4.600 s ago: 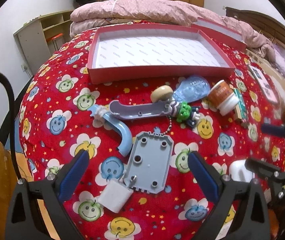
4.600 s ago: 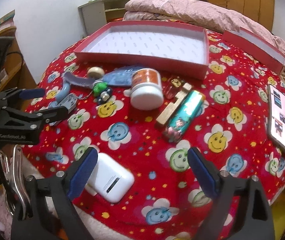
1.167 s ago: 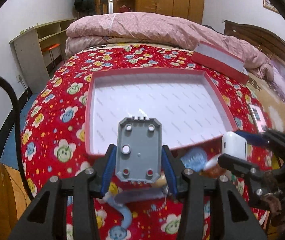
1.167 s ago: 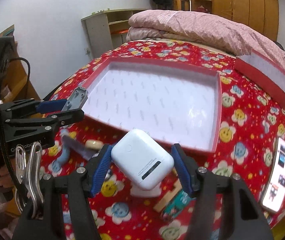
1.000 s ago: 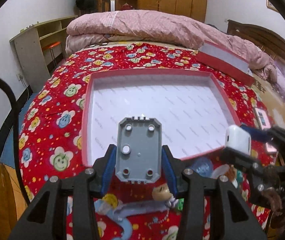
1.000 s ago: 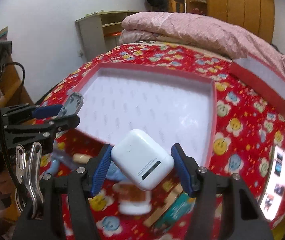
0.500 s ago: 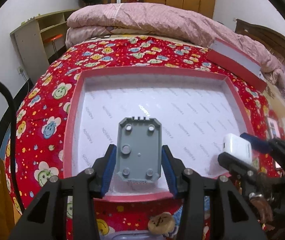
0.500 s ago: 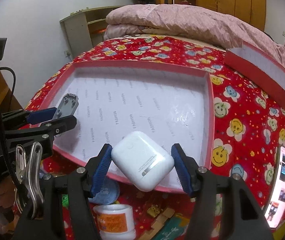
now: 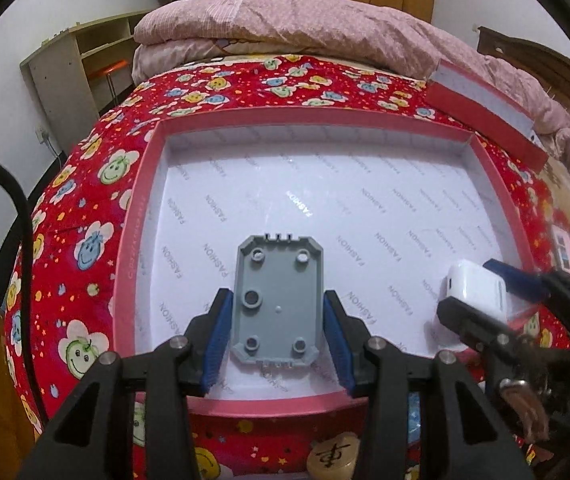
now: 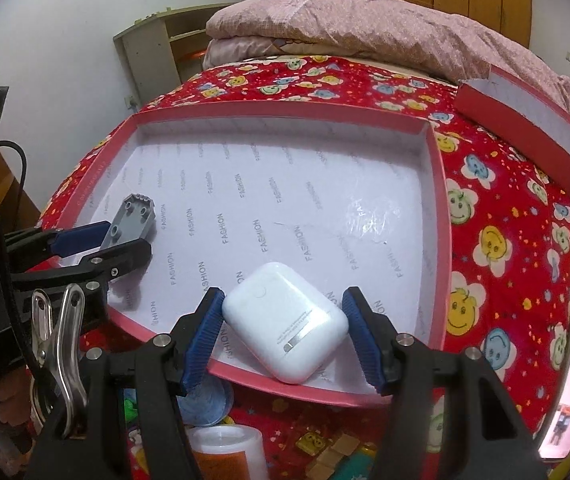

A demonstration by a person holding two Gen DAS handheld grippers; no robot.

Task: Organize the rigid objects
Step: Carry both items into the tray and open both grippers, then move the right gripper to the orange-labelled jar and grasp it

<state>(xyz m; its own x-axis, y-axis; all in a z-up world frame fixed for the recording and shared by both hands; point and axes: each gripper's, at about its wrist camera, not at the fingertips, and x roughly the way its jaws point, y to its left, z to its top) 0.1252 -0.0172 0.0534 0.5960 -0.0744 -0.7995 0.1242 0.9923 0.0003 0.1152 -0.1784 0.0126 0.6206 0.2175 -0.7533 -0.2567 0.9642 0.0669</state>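
My left jaws [image 9: 277, 322] clamp the grey plate [image 9: 279, 300], my right jaws [image 10: 283, 330] the white case [image 10: 285, 322], both above the red tray [image 9: 133, 240] beneath them, for release inside.

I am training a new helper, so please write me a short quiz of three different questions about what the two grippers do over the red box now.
1. True or false: the left gripper holds a grey plate over the red box.
2. What is clamped in the right gripper? A) orange jar B) white case C) phone
3. Fill in: the floor of the red box is printed with the word ____.

Key:
1. True.
2. B, the white case.
3. FASHION.
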